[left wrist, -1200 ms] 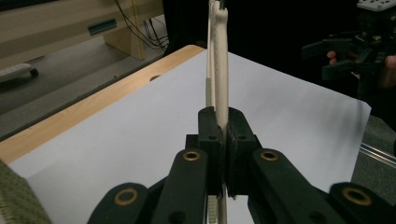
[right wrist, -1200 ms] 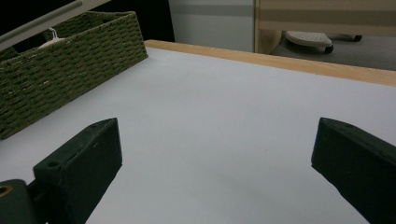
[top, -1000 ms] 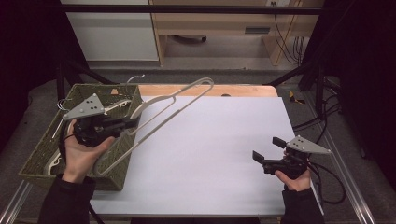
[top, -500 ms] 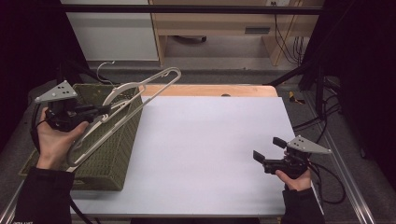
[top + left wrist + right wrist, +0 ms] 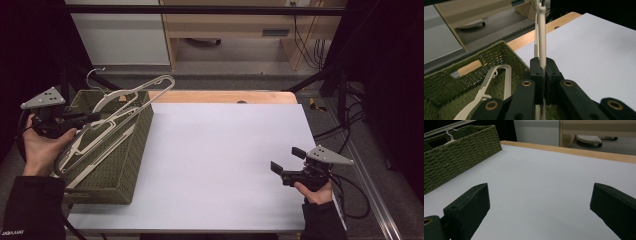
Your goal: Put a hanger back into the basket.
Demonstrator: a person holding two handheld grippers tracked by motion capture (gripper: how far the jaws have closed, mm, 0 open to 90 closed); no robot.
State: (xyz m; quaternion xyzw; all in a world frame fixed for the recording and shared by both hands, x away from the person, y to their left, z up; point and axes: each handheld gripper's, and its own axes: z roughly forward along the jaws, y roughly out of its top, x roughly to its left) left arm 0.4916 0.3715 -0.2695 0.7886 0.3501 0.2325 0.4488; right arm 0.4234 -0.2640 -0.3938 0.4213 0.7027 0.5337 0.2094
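Hanger [image 5: 127, 102] first, high view: over the last second it has swung off the white table [image 5: 225, 160] and is now hanging over the green basket [image 5: 131, 165] at the left, tilted, wire hook pointing to the far side, top bar jutting past the basket's far right corner. Left gripper [image 5: 87, 119] is pinching it and has been carried further left; the hand is now sitting outside the basket's left wall. Another hanger [image 5: 82, 150] is lying inside the basket. Right gripper [image 5: 283, 166] is parked near the table's right edge, same spot as before, jaws spread, nothing in them.

Left gripper view: jaws pressed onto the hanger's [image 5: 541, 37] thin edge, basket [image 5: 506, 53] below.

Right gripper view: jaws wide apart over bare table [image 5: 544, 180], basket [image 5: 461, 150] far left.

Judgement: hanger is going back into the basket; lowering and release still remaining.
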